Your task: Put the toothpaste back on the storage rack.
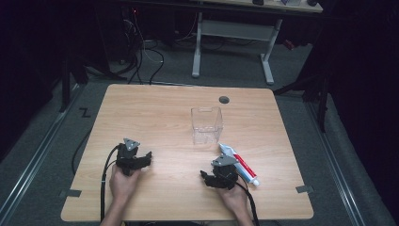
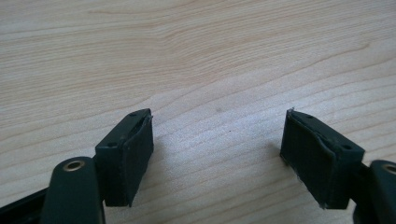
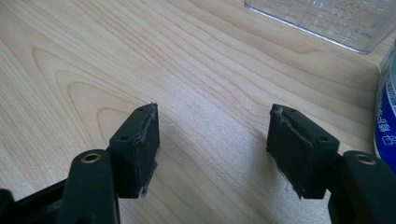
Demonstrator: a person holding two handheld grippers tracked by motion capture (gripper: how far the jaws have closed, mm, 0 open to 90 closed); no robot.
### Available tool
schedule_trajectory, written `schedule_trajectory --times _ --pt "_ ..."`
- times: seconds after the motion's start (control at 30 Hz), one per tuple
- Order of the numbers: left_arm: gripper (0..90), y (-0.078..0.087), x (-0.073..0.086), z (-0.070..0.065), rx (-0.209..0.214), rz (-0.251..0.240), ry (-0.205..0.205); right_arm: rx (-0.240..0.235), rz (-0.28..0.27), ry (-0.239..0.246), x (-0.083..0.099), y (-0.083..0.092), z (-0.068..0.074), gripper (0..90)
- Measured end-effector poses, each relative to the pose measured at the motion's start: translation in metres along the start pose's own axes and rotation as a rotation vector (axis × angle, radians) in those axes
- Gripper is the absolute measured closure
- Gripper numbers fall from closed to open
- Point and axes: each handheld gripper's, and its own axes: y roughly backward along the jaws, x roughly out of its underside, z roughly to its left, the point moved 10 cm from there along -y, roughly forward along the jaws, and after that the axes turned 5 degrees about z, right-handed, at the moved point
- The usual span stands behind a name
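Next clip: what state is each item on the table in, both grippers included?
Toothpaste tube: lying flat on the table, cap end toward the person, beside the right gripper, not held.
Clear container: upright, open at the top, empty.
Left gripper: jaws open, nothing between them, bare wood below.
Right gripper: jaws open, nothing between them, the tube off to its side.

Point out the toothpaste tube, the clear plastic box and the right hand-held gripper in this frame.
toothpaste tube (image 1: 241, 165), high view, on the red and white body of the tube.
clear plastic box (image 1: 206, 125), high view, on its front wall.
right hand-held gripper (image 3: 212, 154), right gripper view, midway between its open fingertips.
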Motion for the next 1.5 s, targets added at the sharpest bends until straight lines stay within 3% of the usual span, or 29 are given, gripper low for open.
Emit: schedule_trajectory --times 0.83,1.1,1.2,1.27,1.5 --pt "25.7 0.0001 0.0000 0.0000 0.001 0.002 0.000 -0.002 0.001 0.000 0.0000 -0.0001 0.0003 33.7" --pt "25.8 0.0001 0.0000 0.0001 0.001 0.002 0.000 0.019 0.000 -0.017 0.0004 0.0003 0.0002 34.0" --pt "25.8 0.0003 0.0002 0.0000 0.002 0.003 0.000 0.025 -0.004 -0.026 0.0001 0.0003 -0.0001 35.7" --pt "25.7 0.0003 0.0002 0.0001 0.002 0.003 -0.001 0.047 -0.008 -0.041 0.0009 0.0019 -0.0015 41.9" --pt "25.7 0.0003 0.0002 0.0001 0.001 0.003 -0.001 0.050 -0.017 -0.053 0.0026 0.0044 -0.0011 46.9"
